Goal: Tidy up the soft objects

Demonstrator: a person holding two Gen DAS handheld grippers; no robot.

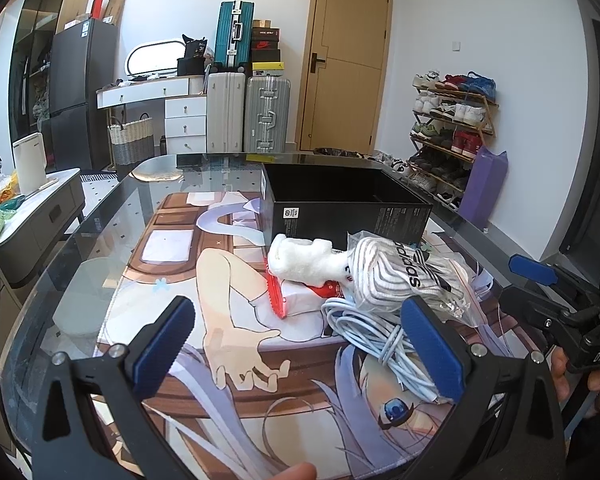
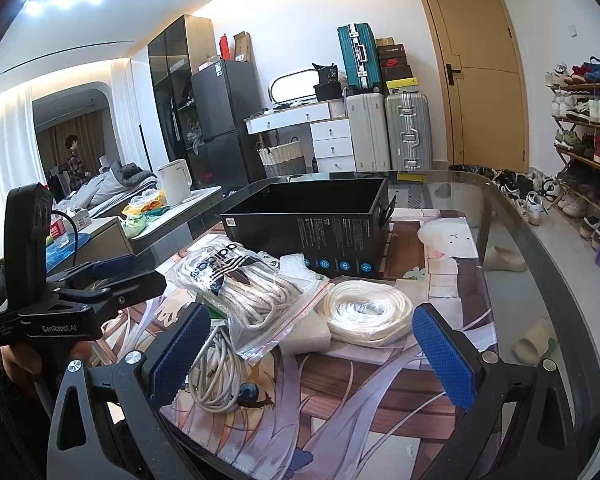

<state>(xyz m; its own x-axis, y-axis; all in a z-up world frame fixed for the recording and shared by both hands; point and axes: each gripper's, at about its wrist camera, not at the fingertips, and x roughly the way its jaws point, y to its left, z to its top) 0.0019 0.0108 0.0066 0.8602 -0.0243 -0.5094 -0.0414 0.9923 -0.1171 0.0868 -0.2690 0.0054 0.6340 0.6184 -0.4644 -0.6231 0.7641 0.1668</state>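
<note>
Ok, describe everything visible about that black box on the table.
The black box is an open-topped rectangular carton, matte black cardboard by the look, with small white print, a row of blue round icons and a barcode label on its sides. It stands upright on the printed mat, behind the bagged Adidas laces. Its inside looks dark.

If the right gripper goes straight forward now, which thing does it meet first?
Probably the zip bag of adidas laces, lying between the open right gripper fingers; depth is unclear, and the white cord coil is close beside.
</note>
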